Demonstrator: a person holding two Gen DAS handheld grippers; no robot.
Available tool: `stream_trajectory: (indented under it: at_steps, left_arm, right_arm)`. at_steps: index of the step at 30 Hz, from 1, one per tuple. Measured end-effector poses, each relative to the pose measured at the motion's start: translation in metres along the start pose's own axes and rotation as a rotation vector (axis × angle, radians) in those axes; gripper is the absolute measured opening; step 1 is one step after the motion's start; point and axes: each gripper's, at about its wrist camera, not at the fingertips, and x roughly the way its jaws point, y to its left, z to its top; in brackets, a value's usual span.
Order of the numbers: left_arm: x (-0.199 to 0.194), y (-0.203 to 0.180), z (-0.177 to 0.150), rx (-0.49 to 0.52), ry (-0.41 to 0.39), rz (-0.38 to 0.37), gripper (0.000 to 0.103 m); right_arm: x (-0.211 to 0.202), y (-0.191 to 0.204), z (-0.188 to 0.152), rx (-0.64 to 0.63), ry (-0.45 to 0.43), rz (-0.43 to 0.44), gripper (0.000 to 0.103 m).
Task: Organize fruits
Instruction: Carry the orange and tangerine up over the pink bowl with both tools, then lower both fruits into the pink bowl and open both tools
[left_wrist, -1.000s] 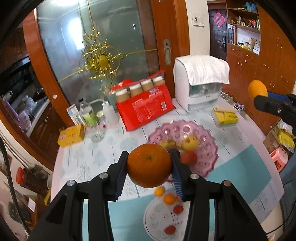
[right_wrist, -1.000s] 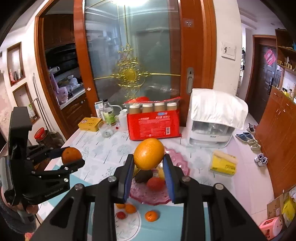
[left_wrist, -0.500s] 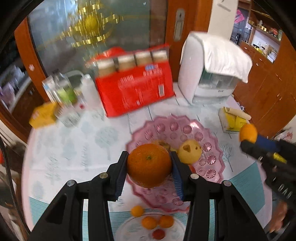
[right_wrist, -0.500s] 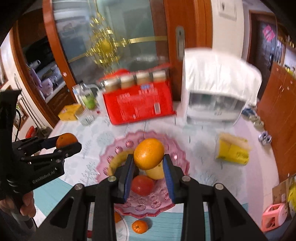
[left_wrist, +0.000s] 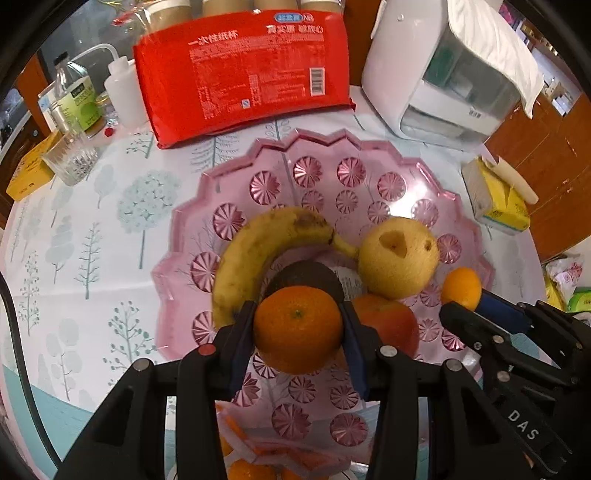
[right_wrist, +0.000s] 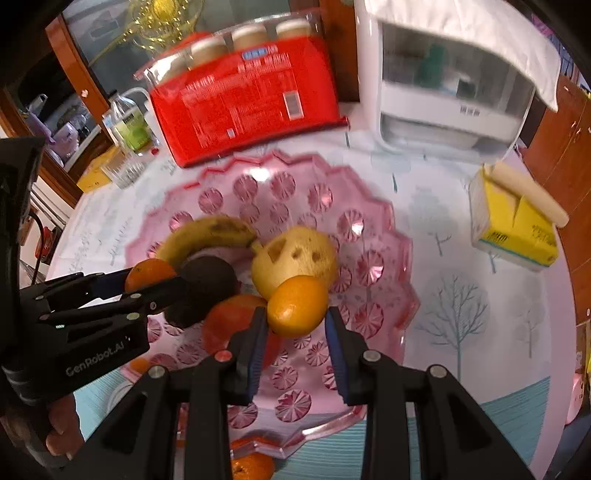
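My left gripper (left_wrist: 297, 328) is shut on a round orange (left_wrist: 297, 328) just above the pink glass fruit plate (left_wrist: 325, 166). On the plate lie a banana (left_wrist: 255, 254), a yellow pear (left_wrist: 399, 258), a dark avocado (left_wrist: 303, 275) and a red apple (left_wrist: 384, 325). My right gripper (right_wrist: 295, 315) is shut on a smaller orange (right_wrist: 297, 306) over the same plate (right_wrist: 369, 236), beside the pear (right_wrist: 295, 258) and apple (right_wrist: 229, 321). In the right wrist view the left gripper (right_wrist: 155, 282) comes in from the left with its orange (right_wrist: 147, 273).
Behind the plate stand a red pack of paper cups (left_wrist: 243, 70), a white appliance (left_wrist: 443, 70), bottles (left_wrist: 74, 99) and a glass (left_wrist: 70, 158). A yellow tissue pack (right_wrist: 513, 225) lies at the right. A white plate with small oranges (right_wrist: 251, 465) sits near the front edge.
Both grippers have come down and forward from high above the table to just over the pink plate, each still holding its orange.
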Motion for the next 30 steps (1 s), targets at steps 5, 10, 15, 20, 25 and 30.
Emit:
stream_trajectory:
  at_steps: [5, 10, 15, 20, 25, 30]
  left_arm:
    - [-0.001, -0.004, -0.001, 0.022, -0.021, 0.013, 0.043]
    - [-0.004, -0.004, -0.004, 0.026, -0.029, 0.021, 0.044]
    - [-0.01, -0.001, -0.006, 0.0, -0.044, 0.01, 0.069]
    - [-0.02, 0.0, -0.008, -0.011, -0.063, 0.003, 0.083]
    - [-0.026, 0.002, -0.012, -0.024, -0.051, -0.002, 0.087]
    - [-0.039, 0.004, -0.018, -0.027, -0.066, -0.003, 0.093]
  right_arm:
    - [0.012, -0.001, -0.004, 0.001, 0.018, -0.006, 0.033]
    - [0.018, 0.002, -0.007, -0.012, 0.026, -0.013, 0.033]
    - [0.016, 0.004, -0.008, -0.023, 0.02, -0.015, 0.033]
    - [0.01, 0.005, -0.009, -0.02, 0.018, 0.014, 0.048]
    - [-0.002, 0.01, -0.012, -0.016, -0.008, 0.023, 0.058]
    - [-0.011, 0.013, -0.016, -0.004, -0.016, 0.035, 0.058]
